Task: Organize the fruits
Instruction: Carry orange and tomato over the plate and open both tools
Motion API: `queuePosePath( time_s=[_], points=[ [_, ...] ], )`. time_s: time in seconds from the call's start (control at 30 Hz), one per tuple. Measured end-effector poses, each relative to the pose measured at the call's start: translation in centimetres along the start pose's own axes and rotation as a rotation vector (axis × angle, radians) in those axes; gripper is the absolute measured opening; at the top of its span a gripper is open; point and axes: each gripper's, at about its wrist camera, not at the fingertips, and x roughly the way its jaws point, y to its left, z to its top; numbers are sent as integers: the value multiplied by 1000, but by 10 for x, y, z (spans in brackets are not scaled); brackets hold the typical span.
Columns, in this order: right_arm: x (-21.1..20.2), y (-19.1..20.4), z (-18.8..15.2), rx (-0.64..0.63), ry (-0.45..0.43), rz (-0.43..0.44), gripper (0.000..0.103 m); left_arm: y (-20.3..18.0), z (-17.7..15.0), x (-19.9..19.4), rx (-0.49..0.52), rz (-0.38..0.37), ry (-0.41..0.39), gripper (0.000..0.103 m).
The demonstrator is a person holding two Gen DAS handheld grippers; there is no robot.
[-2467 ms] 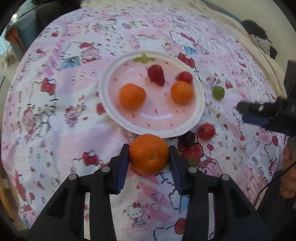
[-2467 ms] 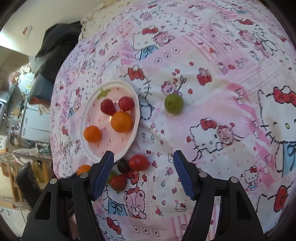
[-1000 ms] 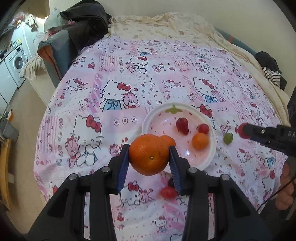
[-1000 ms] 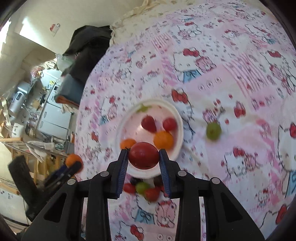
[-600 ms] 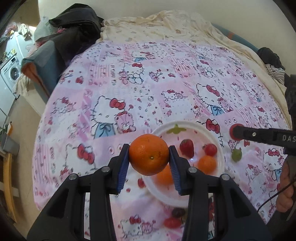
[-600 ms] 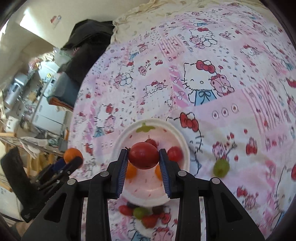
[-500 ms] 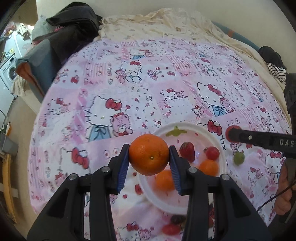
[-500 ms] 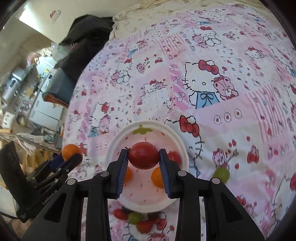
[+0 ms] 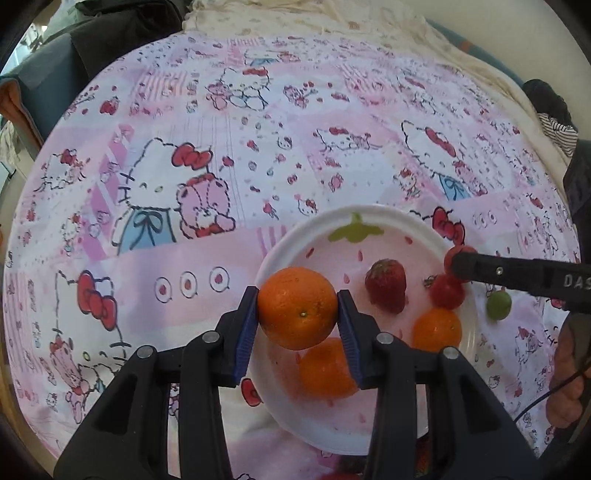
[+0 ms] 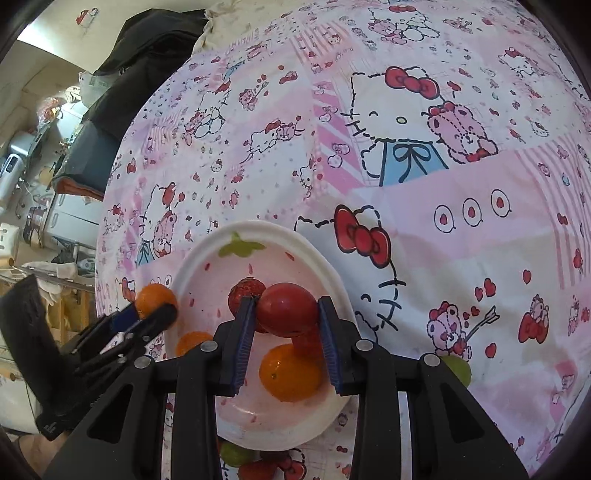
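Clamping a round orange tangerine (image 9: 297, 313), the left gripper (image 9: 297, 314) hangs above the white strawberry-print plate (image 9: 291, 254). The right gripper (image 10: 286, 314) pinches a smooth red tomato (image 10: 287, 309); released together, both fruits may collide and roll off.

The only lettering that can be read is white "DAS" on the black body of the right gripper (image 9: 458, 263), where that body runs off the right edge of the left wrist view, so the word is cut short there. The pink bedspread (image 9: 221, 155) carries cartoon cat and bear drawings, bows and hearts, but no legible words in either view. In the right wrist view, a small sign (image 10: 85, 15) on the wall near the top left corner and a pale mark low on the left gripper (image 10: 153, 317) are too small to read.
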Motion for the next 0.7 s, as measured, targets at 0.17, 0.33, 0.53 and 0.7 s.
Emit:
queuePosePath(
  time_s=[0.17,0.33,0.53,0.7],
  points=[
    [3,1,-1,-9,4,-7,38,-6,-6,3,40,4,4,38],
    [1,2,-1,0,0,11,38,-3,-6,6,36,23,15,38],
    [-5,4,1,3,-23,42,61,-1,-5,3,20,2,8,42],
    [-22,4,6,16,-71,56,68,-1,-2,-10,2,2,-53,77]
  ],
)
